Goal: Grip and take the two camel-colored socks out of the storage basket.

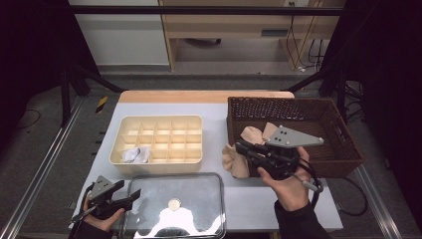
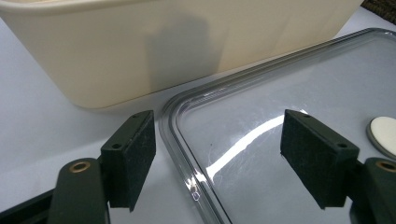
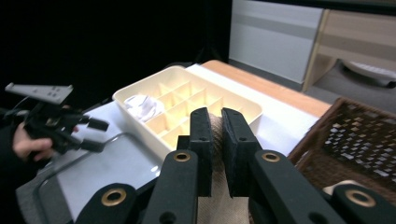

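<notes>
My right gripper (image 1: 241, 147) is shut on a beige sock (image 1: 234, 162), which hangs between the wicker basket (image 1: 343, 149) and the cream divided box (image 1: 157, 162). In the right gripper view the jaws (image 3: 217, 126) pinch the beige fabric (image 3: 215, 140) and point toward the divided box (image 3: 144, 81). A white rolled sock (image 1: 135, 155) lies in the box's front left compartment. My left gripper (image 1: 127, 191) stands open at the front left, its jaws straddling the corner of the clear lid (image 2: 280, 93) with nothing pressed between them (image 2: 219, 154).
More beige socks (image 1: 251, 133) lie in the basket's left end. The clear lid (image 1: 174, 204) lies flat in front of the box, with a white disc (image 2: 385, 133) at its middle. The box wall (image 2: 163, 46) stands close ahead of the left gripper.
</notes>
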The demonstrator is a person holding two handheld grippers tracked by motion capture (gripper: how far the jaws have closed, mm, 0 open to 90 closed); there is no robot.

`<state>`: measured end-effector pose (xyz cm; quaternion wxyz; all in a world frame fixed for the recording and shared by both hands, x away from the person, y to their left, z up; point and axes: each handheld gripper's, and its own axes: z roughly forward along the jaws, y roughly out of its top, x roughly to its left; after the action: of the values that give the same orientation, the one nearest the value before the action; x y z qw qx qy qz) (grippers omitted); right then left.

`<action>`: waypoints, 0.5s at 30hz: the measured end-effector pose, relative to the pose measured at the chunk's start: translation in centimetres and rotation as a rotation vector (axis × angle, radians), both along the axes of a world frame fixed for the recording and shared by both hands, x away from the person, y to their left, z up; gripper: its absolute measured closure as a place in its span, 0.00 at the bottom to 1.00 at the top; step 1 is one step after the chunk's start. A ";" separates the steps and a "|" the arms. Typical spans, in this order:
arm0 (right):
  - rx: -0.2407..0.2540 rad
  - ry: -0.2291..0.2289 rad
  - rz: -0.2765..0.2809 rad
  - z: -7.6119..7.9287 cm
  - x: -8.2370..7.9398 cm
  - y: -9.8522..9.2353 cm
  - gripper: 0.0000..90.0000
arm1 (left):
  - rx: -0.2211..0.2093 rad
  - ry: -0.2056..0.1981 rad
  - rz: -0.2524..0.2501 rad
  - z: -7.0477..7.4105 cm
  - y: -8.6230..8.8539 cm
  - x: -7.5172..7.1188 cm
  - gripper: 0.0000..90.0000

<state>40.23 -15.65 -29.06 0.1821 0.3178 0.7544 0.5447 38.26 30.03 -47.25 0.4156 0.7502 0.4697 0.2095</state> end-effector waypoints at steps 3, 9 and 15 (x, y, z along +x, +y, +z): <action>-0.004 0.018 0.025 -1.2 -0.6 0.3 0.93 | 0.000 0.000 0.001 0.0 0.0 0.0 0.29; -0.024 0.059 0.050 -3.8 -1.5 0.7 0.93 | -0.002 0.000 0.001 0.0 0.0 0.0 0.29; -0.048 0.119 0.055 -6.8 -2.0 0.6 0.93 | -0.002 -0.001 0.002 0.0 0.0 0.0 0.29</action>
<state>38.26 -15.07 -35.84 0.1296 0.3241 0.7852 0.5115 38.24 30.05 -47.21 0.4162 0.7493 0.4704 0.2098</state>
